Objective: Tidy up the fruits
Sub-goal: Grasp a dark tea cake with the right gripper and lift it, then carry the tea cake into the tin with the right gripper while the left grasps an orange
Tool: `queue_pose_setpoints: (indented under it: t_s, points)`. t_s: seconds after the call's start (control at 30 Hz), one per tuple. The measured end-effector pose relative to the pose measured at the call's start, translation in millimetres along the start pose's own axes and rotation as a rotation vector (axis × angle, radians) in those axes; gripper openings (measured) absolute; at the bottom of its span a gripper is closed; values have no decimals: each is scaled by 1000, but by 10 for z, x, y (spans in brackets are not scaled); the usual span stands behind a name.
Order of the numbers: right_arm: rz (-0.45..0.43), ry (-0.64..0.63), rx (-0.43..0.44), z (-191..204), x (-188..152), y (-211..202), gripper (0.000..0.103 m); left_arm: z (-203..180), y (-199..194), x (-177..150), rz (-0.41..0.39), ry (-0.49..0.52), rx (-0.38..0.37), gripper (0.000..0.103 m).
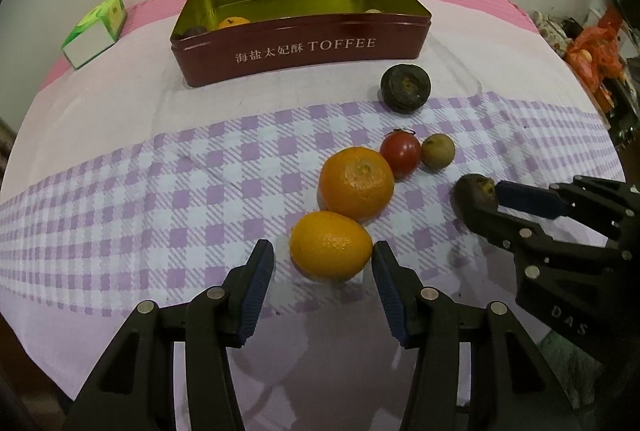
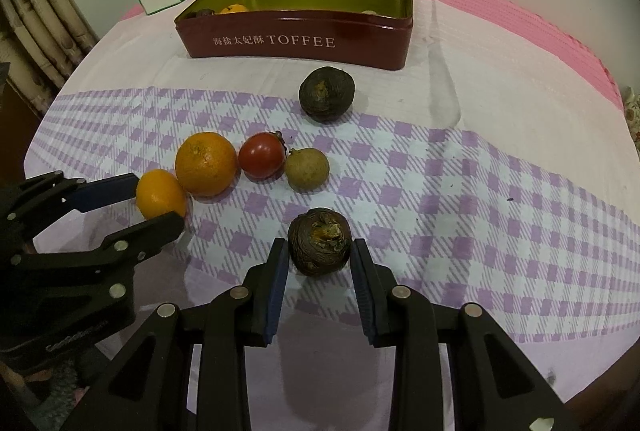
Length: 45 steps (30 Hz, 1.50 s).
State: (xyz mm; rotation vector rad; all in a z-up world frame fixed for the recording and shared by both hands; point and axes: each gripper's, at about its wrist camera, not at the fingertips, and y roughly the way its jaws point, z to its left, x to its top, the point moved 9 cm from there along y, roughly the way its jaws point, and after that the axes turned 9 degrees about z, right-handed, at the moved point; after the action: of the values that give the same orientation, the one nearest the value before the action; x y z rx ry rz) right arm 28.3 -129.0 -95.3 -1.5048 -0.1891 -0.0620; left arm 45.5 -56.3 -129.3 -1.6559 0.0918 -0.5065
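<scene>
Checked cloth covers the worktop, red tin (image 1: 300, 51) at the back reading "TOFFEE" after some Chinese characters. Left gripper (image 1: 323, 263) fingers sit narrow around the small orange (image 1: 330, 245), gaps both sides, not pinching. Right gripper (image 2: 320, 259) fingers flank the dark fruit (image 2: 319, 241), probably just touching; hard to tell. Big orange (image 1: 357, 183) touches the small one, so a lift could roll it into the tomato (image 1: 400, 152). "DAS" shows on the right gripper's body.

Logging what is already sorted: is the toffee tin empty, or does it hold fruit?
Not empty. The toffee tin is lidless, and an orange fruit and a dark fruit show at its left end.
</scene>
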Motion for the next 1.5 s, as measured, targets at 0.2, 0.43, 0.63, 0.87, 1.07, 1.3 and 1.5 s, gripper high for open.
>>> queue_pose_setpoints:
  t_s: [0.2,0.43,0.63,0.87,1.07,1.3,1.5]
  points:
    - [0,2,0,3,9,-3,30,0,41,29,-3,4,-9,51]
    - [1,2,-1,3,15,-2,29,-4,51,44,-11,9,-21,43]
    - [0,1,-1,3,14,2,30,13,42,41,-16,-4,-30,43]
    - [-3,8,-1,-1,27,4,29,43,-23,35,-35,-9,-23,43]
    - [-16,11,3,-27,83,-27,29,94,-87,71,-56,-11,-19,43]
    - [-53,19,1,-74,186,-159,29,195,-183,162,-82,-20,-23,43]
    - [-100,22,-3,-136,346,-316,29,286,-282,319,-112,-38,-28,43]
